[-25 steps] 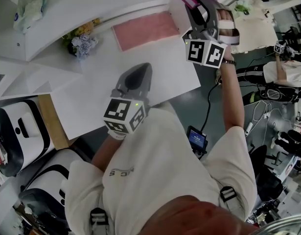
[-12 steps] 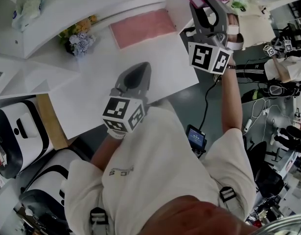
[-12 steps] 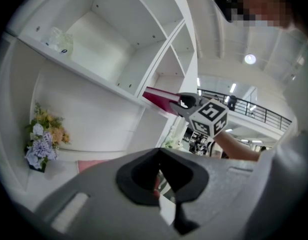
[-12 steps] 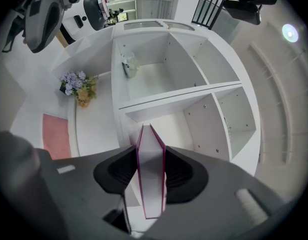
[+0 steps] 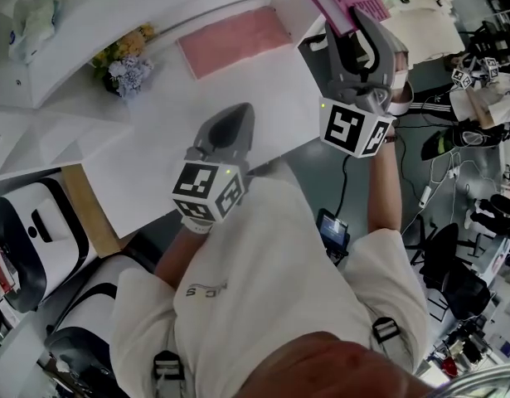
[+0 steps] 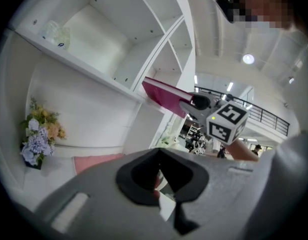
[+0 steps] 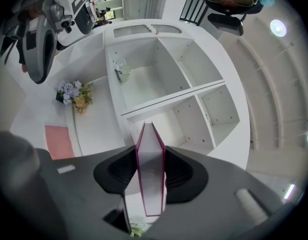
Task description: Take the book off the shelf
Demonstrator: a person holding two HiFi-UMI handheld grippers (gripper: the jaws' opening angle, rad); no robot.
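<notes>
Roomy shelf bays [image 7: 194,64] (flowers [image 7: 73,95] below)

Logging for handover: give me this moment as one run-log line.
right gripper: shut on pink book | position: in front of shelf | left gripper: shut, empty

Flower bunch [image 5: 122,60], yellow and lilac: ahead and left of the left gripper's [image 5: 238,114] jaws, well apart. Pink mat [image 5: 232,40] flat on white table [image 5: 155,164], straight ahead of those jaws, left of the right gripper's [image 5: 360,25] jaws. Table lies under the left jaws. Crumpled pale pack [image 5: 31,15]: far left, beyond the flowers. Two white-and-black devices [image 5: 31,230] behind and left of the left jaws; wooden board [image 5: 89,206] between them and the table. Small blue-screen device [image 5: 333,230] on grey floor [image 5: 321,172], behind the right jaws, cable [image 5: 347,181] running to it. Loose cables [image 5: 429,197] further right. Ceiling lamp [image 6: 248,59] up and right of the left jaws.
</notes>
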